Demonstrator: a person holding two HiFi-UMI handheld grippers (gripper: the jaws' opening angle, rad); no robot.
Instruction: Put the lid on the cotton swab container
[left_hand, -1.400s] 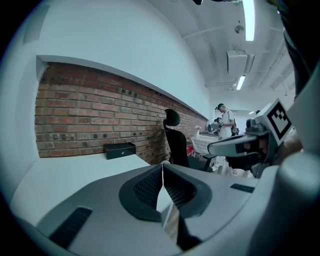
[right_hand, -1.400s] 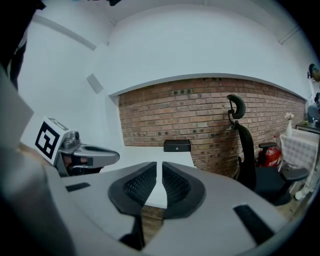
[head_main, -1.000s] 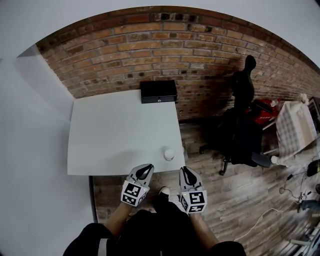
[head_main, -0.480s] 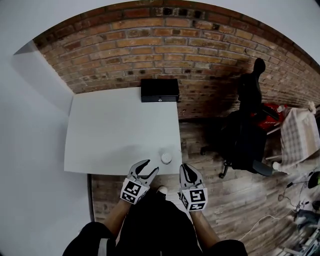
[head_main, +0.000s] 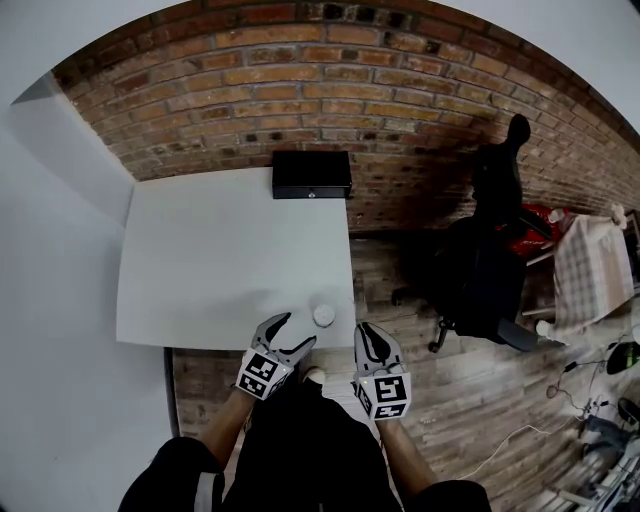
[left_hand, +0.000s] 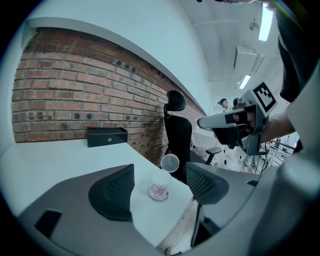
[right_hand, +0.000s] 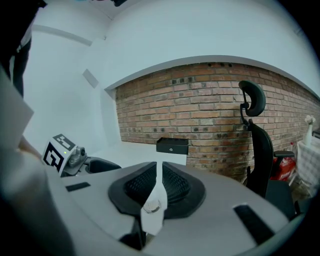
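Head view: small clear plastic swab container (head_main: 323, 314), white table's (head_main: 200, 260) front-right corner.
Left gripper view: left gripper (left_hand: 160, 175) opening, container between jaws, untouched; round translucent lid (left_hand: 170, 163) stands up.
Right gripper view: right gripper (right_hand: 160, 175) pressed together, empty.
Best: brace container w/ left, press lid squarely.

Container (left_hand: 159, 189) label blurred, unreadable. Right gripper view: fingers (right_hand: 139, 185) hide most of table (right_hand: 131, 149).
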